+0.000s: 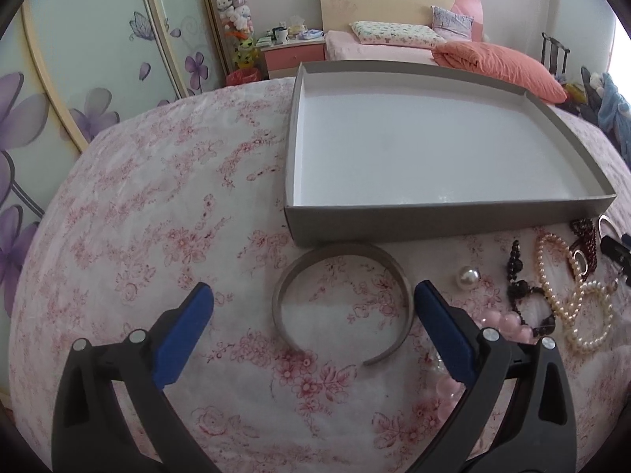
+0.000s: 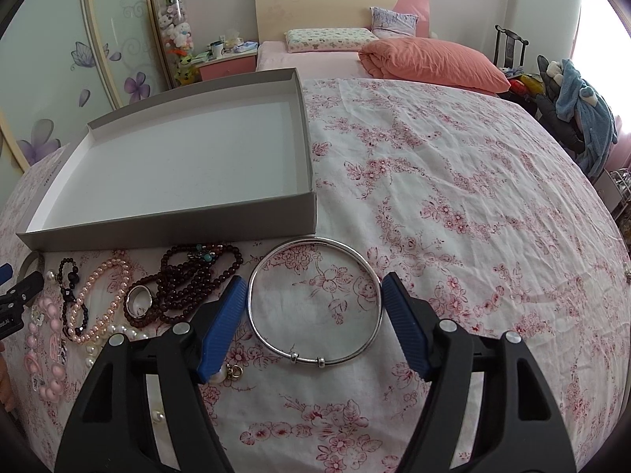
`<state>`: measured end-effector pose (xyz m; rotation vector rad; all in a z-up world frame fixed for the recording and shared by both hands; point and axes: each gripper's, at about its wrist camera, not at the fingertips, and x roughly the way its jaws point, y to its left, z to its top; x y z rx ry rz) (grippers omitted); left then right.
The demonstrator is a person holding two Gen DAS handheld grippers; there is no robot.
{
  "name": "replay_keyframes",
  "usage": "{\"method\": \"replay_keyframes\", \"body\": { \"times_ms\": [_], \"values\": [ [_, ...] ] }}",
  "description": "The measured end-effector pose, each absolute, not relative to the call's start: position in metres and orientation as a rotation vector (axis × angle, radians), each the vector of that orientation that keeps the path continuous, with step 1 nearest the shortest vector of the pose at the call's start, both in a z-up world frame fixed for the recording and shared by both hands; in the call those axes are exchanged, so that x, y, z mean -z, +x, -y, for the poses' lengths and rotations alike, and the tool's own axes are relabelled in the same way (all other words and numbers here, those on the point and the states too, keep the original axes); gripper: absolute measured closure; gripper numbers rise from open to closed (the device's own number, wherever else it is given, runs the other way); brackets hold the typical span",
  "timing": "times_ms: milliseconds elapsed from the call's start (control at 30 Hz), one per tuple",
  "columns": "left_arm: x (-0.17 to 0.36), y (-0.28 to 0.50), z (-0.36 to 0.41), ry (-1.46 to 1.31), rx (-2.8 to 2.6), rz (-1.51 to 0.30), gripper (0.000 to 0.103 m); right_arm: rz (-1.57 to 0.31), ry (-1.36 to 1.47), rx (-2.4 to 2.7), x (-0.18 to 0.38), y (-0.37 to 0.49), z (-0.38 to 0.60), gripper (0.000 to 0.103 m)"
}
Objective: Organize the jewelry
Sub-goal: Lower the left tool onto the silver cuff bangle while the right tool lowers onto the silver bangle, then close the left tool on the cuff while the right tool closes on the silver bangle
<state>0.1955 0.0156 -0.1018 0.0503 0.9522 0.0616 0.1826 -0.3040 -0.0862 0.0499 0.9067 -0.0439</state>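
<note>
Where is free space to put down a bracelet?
The gray box has nothing inside. The floral cloth right of the box and past the silver bangle is bare. Crowded: the strip before the box front, with pearl strand and dark beads.

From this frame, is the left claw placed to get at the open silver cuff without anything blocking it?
Probably yes. The left claw is open, and the cuff lies flat on the floral cloth between its fingers. The pink beads sit just outside the right-hand finger and might get nudged.
</note>
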Motion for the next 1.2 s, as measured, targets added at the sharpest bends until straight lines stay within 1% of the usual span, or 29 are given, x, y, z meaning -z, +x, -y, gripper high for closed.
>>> {"method": "replay_keyframes", "body": {
  "times_ms": [33,100,200,233,267,433,600,1200],
  "values": [
    [0.1021,0.1955,-0.0166,0.038,-0.052,-0.952,0.008,-0.907,0.05,0.044,0.0861,0.1824,0.304,0.032],
    [0.1023,0.1947,-0.0175,0.012,-0.029,-0.947,0.016,-0.907,0.05,0.044,0.0862,0.1826,0.304,0.032],
    [0.1016,0.1933,-0.0155,0.006,-0.014,-0.931,0.022,-0.907,0.05,0.044,0.0863,0.1828,0.304,0.032],
    [0.101,0.1926,-0.0148,0.006,-0.009,-0.927,0.027,-0.907,0.05,0.044,0.0862,0.1824,0.3041,0.032],
    [0.1007,0.1919,-0.0142,0.007,-0.007,-0.925,0.029,-0.907,0.05,0.044,0.0861,0.1822,0.304,0.032],
    [0.0991,0.1913,-0.0141,0.001,-0.01,-0.922,0.034,-0.907,0.048,0.044,0.0863,0.1826,0.3042,0.032],
    [0.0987,0.1918,-0.0138,0.0,-0.01,-0.92,0.037,-0.907,0.05,0.044,0.0864,0.1826,0.3042,0.032],
    [0.0988,0.192,-0.0141,-0.001,-0.009,-0.92,0.037,-0.907,0.052,0.041,0.0878,0.1859,0.3033,0.031]
  ]
}}
